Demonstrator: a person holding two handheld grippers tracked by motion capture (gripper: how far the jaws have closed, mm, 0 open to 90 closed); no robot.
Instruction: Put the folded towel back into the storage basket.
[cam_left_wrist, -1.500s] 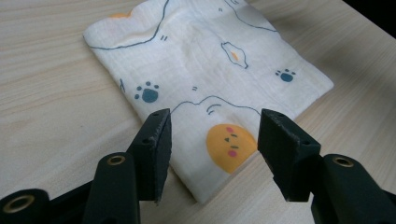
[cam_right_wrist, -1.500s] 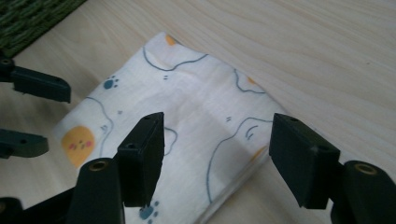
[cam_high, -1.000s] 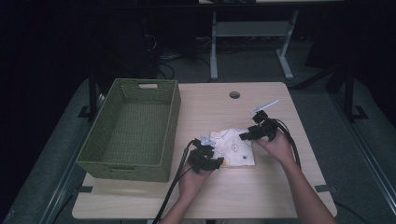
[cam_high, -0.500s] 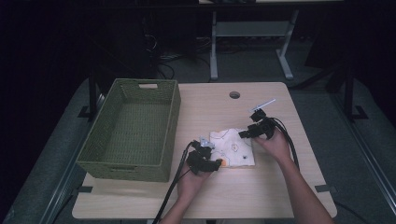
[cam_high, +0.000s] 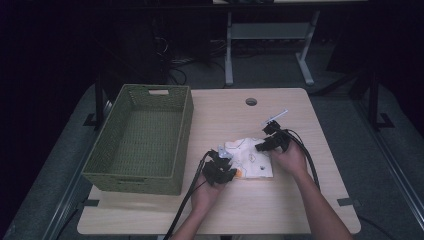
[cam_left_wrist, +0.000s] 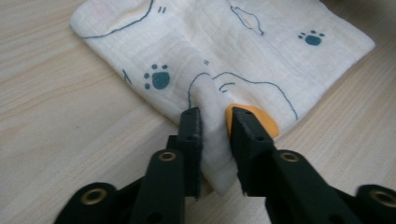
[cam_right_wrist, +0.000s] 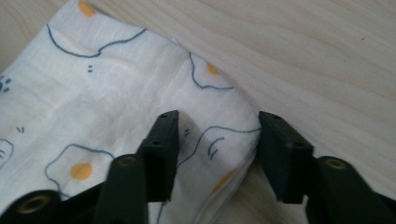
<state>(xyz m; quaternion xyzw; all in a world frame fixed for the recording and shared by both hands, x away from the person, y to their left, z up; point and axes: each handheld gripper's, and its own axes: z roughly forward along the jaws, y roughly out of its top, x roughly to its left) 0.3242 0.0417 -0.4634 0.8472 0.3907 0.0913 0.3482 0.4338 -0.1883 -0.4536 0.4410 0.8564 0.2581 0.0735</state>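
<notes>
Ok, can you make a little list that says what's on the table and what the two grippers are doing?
cloth: white folded cloth printed with paw marks and fried eggs, lying on the table
basket: green woven basket, left of the cloth
left gripper: left gripper shut on a pinched fold of the cloth
right gripper: right gripper open, jaws straddling a corner of the cloth

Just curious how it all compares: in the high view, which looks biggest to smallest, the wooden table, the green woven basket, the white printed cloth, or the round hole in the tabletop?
1. Wooden table
2. Green woven basket
3. White printed cloth
4. Round hole in the tabletop
</notes>
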